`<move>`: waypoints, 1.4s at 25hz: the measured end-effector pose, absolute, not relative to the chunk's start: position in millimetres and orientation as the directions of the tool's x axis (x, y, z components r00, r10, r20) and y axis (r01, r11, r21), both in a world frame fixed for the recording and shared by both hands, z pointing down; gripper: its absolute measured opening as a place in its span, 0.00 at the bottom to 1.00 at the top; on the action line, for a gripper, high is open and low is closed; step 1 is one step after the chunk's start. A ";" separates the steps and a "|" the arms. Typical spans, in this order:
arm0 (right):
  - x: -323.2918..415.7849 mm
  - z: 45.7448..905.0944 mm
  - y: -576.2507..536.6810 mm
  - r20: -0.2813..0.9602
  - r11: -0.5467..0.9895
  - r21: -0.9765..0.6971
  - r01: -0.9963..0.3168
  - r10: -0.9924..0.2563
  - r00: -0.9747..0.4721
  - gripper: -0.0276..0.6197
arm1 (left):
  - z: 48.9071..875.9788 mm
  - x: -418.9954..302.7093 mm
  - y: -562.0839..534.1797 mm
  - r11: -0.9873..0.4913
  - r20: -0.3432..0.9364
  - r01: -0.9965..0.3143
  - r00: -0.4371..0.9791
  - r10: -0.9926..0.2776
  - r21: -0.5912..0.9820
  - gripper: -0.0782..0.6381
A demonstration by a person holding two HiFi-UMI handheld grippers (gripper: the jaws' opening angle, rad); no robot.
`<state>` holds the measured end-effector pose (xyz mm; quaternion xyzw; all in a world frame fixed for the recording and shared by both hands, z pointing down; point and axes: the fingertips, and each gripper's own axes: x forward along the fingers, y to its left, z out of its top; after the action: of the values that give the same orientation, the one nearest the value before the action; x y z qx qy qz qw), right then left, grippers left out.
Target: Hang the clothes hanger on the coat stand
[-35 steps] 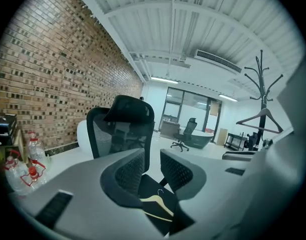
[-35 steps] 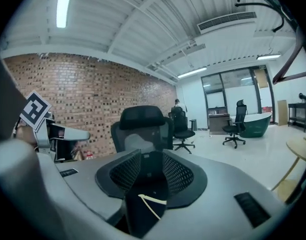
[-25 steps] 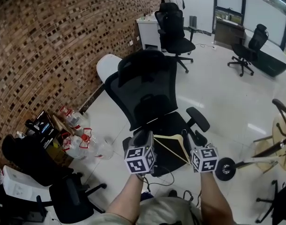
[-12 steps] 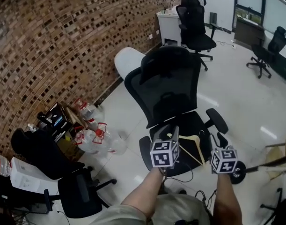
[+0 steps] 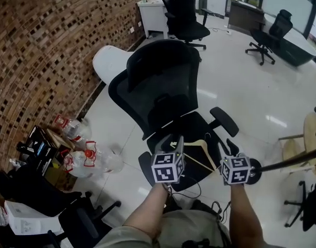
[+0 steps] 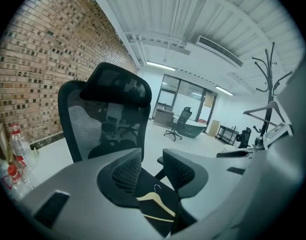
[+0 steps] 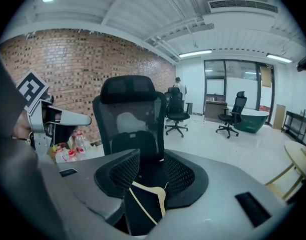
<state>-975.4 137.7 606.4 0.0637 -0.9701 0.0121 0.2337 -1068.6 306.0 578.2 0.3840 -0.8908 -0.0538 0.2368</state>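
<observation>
The step in hand looks like the reach for pickup. The pale wooden clothes hanger (image 5: 201, 150) lies flat on the seat of the black mesh office chair (image 5: 163, 87). The left gripper (image 5: 171, 140) and the right gripper (image 5: 225, 150) hover over the seat's front edge. Their jaws have just been opening and stand released, gripping nothing. Next, one gripper must descend and clamp the hanger, then carry it to the black coat stand (image 6: 268, 79), well apart from the chair.
</observation>
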 end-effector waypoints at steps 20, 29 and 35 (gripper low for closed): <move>-1159.1 915.8 8.4 0.830 0.999 -0.036 0.030 0.047 -0.556 0.37 | 812.4 -1235.3 141.6 0.745 0.616 -0.588 -0.470 -0.632 0.316 0.37; -1179.3 1094.0 -34.7 0.935 0.996 -0.076 0.038 0.084 -0.345 0.36 | 937.2 -1275.4 81.1 0.741 0.682 -0.585 -0.395 -0.615 0.329 0.37; -1163.7 1171.5 -40.3 0.963 0.989 -0.144 0.016 0.144 -0.226 0.33 | 979.2 -1289.2 66.7 0.737 0.691 -0.584 -0.376 -0.617 0.340 0.37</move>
<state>-1163.7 -40.3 1171.5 -0.0513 -0.7814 0.0514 0.6198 -1289.2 66.7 979.2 0.3622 -0.8294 -0.0193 0.4250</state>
